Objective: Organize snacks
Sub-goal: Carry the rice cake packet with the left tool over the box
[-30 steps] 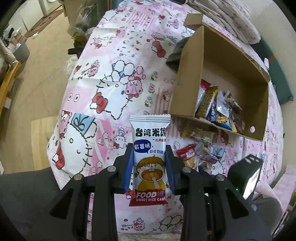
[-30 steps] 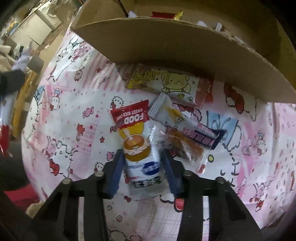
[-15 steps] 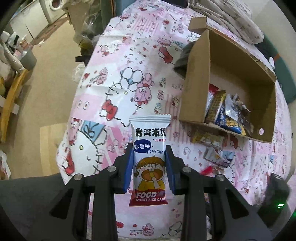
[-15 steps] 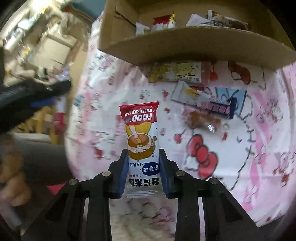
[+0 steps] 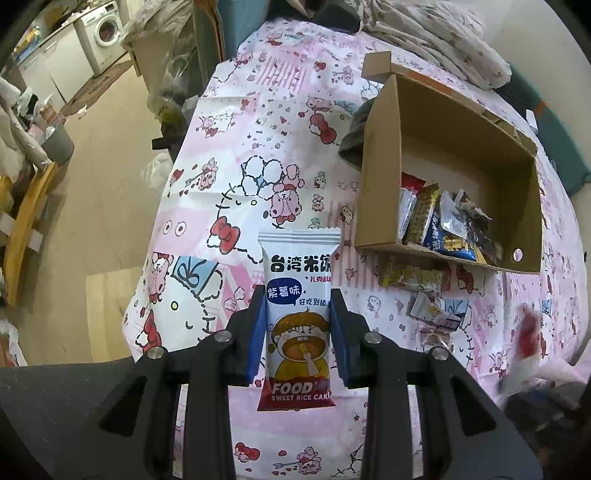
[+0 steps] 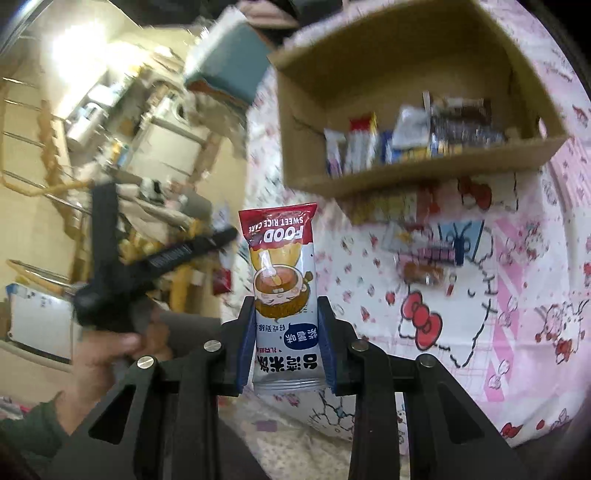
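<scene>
My left gripper [image 5: 298, 325] is shut on a white and red sweet rice cake packet [image 5: 299, 295], held above the pink Hello Kitty cloth [image 5: 229, 206]. My right gripper [image 6: 286, 332] is shut on a second sweet rice cake packet [image 6: 280, 266], held upside down above the cloth [image 6: 461, 332]. An open cardboard box [image 5: 380, 177] with several snack packets inside lies right of the left gripper; it also shows in the right wrist view [image 6: 406, 173], ahead of the right gripper. A few loose snacks [image 5: 417, 277] lie on the cloth in front of the box, also in the right wrist view [image 6: 424, 258].
The table edge drops to a wooden floor [image 5: 103, 192] on the left. Folded bedding [image 5: 443, 33] lies behind the box. A dark cloth [image 5: 354, 133] sits by the box's left wall. The left hand-held gripper and hand [image 6: 110, 295] show in the right wrist view.
My right gripper closed on the rice cake packet, lifted it off the cloth and rose, swinging left. My left gripper rose and pulled back with its packet.
</scene>
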Motion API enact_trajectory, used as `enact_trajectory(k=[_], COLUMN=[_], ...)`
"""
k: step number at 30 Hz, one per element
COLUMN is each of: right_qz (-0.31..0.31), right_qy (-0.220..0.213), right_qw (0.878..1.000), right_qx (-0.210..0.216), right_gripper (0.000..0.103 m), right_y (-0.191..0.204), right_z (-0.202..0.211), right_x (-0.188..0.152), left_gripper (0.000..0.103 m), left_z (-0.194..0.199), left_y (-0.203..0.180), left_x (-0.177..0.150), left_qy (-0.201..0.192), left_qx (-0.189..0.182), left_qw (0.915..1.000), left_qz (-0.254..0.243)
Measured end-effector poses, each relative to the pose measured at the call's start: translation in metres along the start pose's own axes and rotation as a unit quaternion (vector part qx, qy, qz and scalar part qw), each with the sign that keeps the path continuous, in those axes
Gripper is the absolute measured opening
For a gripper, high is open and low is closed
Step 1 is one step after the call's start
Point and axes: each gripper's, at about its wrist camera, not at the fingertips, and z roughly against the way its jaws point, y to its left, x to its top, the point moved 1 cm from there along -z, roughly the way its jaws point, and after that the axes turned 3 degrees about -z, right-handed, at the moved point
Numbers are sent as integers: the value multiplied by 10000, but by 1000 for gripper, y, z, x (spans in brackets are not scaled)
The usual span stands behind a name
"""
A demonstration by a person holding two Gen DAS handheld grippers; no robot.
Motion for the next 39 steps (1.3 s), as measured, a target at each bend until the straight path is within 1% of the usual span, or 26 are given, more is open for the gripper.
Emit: enact_trajectory(k=[4,9,12,15,19,25,29,33,36,39], right_qz=[97,97,37,-28,-89,-222,-291,-425,-570,-717], right_qy=[-486,-978,-1256,-1430,-1569,-1628,-1600,-1566,-1631,-1576], right_qw=[9987,9951,9921,9897,9874,9858,9857,9854,9829,9824], right_qx=[75,85,22,-43,-199,-340,-443,-519,-638,-706], right_gripper=[33,33,33,33,33,33,33,33,33,33], right_y=[4,1,-5,-12,-20,-38,-49,-61,-72,-84], right_z=[29,61,83,97,111,110,97,80,70,56], right_x=[10,23,34,44,58,80,97,114,125,134], left_gripper=[28,28,28,28,28,28,28,28,28,28], left_z=[9,30,41,49,55,58,50,30,16,1], left_y=[-3,-19,-30,-42,-57,-85,-103,-114,-118,-121], left_x=[0,9,17,28,48,76,92,102,105,107], left_qy=[-99,-419,-598,-731,-811,-976,-1043,-911,-821,-752], left_qx=[-227,-260,-270,-344,-448,-663,-683,-664,-647,-640], left_qw=[9997,9986,9973,9954,9935,9875,9838,9848,9860,9868], left_qz=[57,-165,-341,-508,-656,-1047,-1286,-1318,-1297,-1282])
